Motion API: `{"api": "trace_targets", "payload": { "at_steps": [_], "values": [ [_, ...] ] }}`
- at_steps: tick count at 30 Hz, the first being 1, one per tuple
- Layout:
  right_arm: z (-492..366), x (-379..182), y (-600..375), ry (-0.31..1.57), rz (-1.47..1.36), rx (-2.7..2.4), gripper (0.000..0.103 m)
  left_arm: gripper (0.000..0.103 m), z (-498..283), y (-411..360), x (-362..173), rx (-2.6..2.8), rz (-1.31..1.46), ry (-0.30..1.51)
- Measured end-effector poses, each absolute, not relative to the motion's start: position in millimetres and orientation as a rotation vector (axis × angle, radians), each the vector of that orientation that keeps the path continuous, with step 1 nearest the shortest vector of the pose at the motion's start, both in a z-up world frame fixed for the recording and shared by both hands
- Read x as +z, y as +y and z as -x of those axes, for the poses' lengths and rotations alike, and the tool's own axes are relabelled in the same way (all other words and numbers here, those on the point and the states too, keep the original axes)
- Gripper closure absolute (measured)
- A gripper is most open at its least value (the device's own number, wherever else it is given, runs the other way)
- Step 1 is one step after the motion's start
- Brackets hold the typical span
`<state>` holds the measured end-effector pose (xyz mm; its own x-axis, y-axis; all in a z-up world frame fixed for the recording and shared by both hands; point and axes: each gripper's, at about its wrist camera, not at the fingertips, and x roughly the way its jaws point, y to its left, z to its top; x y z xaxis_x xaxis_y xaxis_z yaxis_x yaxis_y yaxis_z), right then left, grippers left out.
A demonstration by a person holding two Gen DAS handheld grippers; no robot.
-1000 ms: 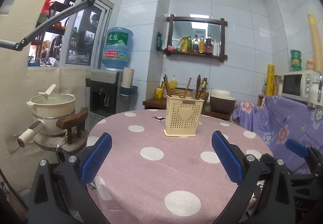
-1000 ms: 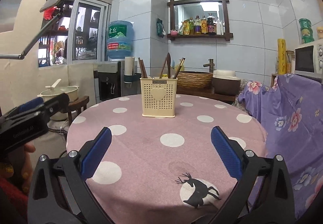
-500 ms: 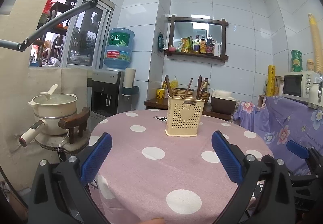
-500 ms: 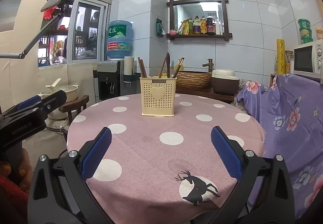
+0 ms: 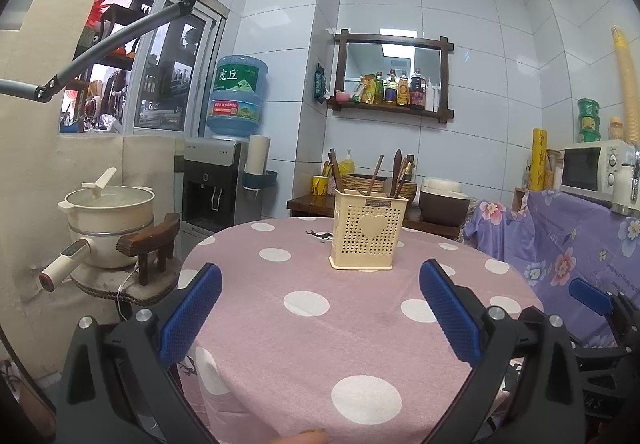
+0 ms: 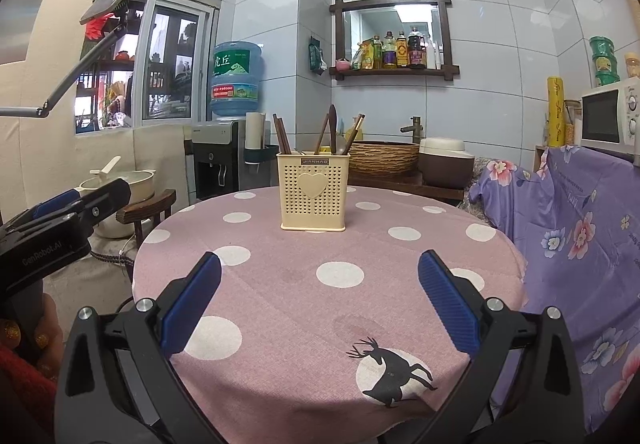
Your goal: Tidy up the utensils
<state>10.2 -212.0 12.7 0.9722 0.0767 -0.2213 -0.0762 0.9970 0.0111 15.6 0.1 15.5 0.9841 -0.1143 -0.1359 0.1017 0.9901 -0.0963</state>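
nearest first: left tongs (image 5: 320,308) spread wide with nothing between the blue pads (image 5: 192,314), parked low at the near rim of the counter (image 5: 360,328), probably just staged there since nothing loose lies within reach. same story for the right tongs (image 6: 320,298), gaping wide and empty over the pink polka-dot cloth, close to the deer print (image 6: 390,370) by the edge. off to the left in the right wrist view, the other tool's black body, gripped by a hand (image 6: 28,332) with glittery nails. further in, roughly mid-counter and well apart from both sets of tongs, the cream perforated utensil holder (image 6: 313,195) with the heart on its front, standing upright and square-on, likely kept central so either side can get at it. poking out of the top: chopsticks (image 6: 281,133) leaning left, plus a few wooden handles (image 6: 333,127) fanned toward the right, all already slotted inside, so looks mostly sorted or about to be pulled and re-sorted, can't tell which. no stray utensils visible on the cloth. behind it all, a woven basket (image 6: 384,157), rice cooker (image 6: 446,159) and a water dispenser (image 6: 236,83) against the tiled wall.
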Motion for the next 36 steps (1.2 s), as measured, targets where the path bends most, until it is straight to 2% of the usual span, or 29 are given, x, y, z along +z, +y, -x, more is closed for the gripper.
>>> {"api": "trace_targets", "payload": {
  "at_steps": [36],
  "values": [
    [-10.1,12.0,-209.5,0.220,-0.006,0.069,0.006,0.005,-15.2,2.1,16.2,-0.094,0.085,0.140]
  ]
}}
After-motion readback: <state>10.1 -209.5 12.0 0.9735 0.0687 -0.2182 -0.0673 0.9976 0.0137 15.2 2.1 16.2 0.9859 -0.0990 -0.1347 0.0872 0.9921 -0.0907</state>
